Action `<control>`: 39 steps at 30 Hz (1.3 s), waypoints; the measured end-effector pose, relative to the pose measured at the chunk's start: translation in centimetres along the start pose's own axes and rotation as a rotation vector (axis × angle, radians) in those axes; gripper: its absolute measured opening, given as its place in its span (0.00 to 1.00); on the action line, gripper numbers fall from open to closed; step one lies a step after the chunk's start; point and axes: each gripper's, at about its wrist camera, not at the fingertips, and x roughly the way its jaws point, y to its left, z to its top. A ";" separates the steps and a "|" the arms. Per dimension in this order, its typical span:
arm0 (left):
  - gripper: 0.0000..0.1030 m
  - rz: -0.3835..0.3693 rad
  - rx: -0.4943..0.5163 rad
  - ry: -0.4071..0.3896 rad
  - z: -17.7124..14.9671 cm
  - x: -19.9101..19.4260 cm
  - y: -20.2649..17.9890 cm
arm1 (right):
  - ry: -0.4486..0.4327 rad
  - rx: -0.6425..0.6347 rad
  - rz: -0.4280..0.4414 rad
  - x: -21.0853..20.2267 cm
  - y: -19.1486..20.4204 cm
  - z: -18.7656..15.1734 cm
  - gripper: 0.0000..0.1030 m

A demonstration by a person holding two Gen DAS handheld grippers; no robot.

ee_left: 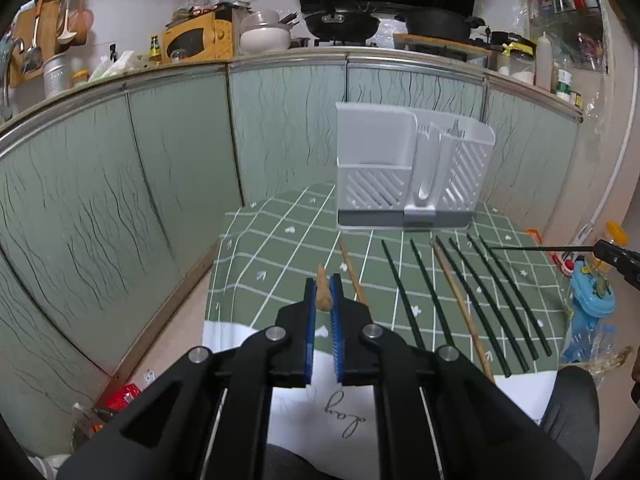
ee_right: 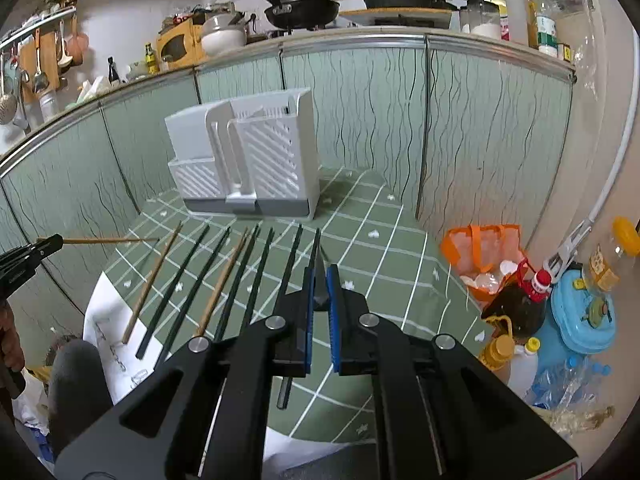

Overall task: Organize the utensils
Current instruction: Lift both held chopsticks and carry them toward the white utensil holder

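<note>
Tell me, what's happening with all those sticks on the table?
A person is sorting chopsticks with two handheld grippers. The left gripper is clamped on a light wooden chopstick, and the right gripper on a dark green chopstick. The other chopsticks lie on the green checked tablecloth. The white slotted utensil holder looks empty.

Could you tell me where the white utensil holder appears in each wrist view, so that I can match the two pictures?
Left wrist view: the white utensil holder stands right of centre, at the far end of the green checked tablecloth.
Right wrist view: the holder stands left of centre, at the cloth's far end.
Shared landmark: the row of dark chopsticks lying in front of it.
</note>
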 end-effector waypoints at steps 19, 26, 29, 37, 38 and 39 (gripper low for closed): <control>0.08 -0.041 0.015 -0.055 5.0 -1.7 0.9 | -0.096 -0.013 0.029 -2.2 0.7 5.1 0.06; 0.08 -0.065 0.024 -0.077 6.1 -2.4 1.0 | -0.113 -0.014 0.033 -2.5 0.6 6.1 0.06; 0.08 -0.077 0.032 -0.084 6.5 -2.6 0.9 | -0.111 -0.021 0.035 -2.5 0.5 6.7 0.06; 0.08 -0.136 0.049 -0.096 9.0 -3.0 0.7 | -0.120 -0.041 0.066 -3.5 0.9 9.5 0.06; 0.08 -0.152 0.051 -0.094 9.6 -3.0 0.6 | -0.121 -0.046 0.076 -3.7 1.0 10.0 0.06; 0.08 -0.159 0.054 -0.095 9.9 -2.9 0.5 | -0.121 -0.049 0.083 -3.8 1.1 10.5 0.06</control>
